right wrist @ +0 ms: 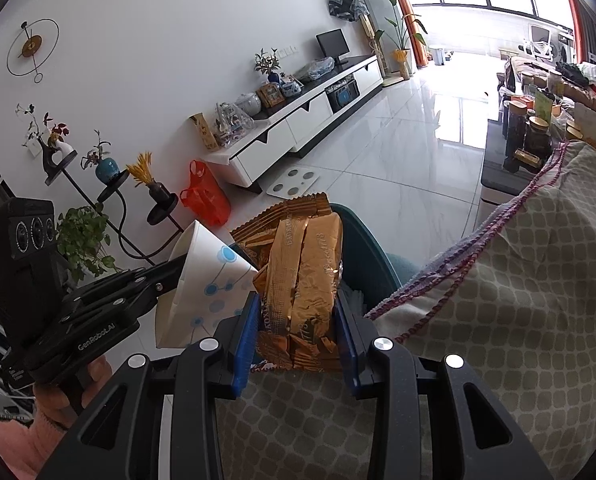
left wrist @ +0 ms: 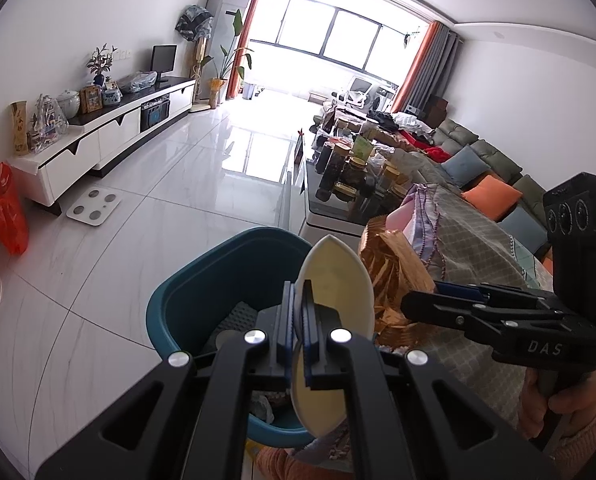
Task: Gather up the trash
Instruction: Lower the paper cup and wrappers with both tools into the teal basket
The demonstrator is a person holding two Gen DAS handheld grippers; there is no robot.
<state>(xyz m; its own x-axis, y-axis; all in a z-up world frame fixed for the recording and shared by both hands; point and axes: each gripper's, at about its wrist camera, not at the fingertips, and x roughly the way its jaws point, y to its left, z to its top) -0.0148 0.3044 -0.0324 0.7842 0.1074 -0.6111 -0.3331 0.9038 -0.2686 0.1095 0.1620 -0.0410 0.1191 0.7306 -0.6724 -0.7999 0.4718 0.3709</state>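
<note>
L gripper (left wrist: 297, 320), lower centre of frame, jaws clamped tight on flattened paper cup (left wrist: 334, 276) above teal bin (left wrist: 186, 308). R gripper (right wrist: 296, 332), bottom centre, jaws part-open, pads pressing gold snack wrapper (right wrist: 302, 280) over bin rim, beside checked cloth (right wrist: 518, 280).

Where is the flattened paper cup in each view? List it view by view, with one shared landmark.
Left wrist: paper cup low centre, edge-on, above the teal bin.
Right wrist: paper cup lower left, beside the gold wrapper.
Shared landmark: orange bag on the floor.
</note>
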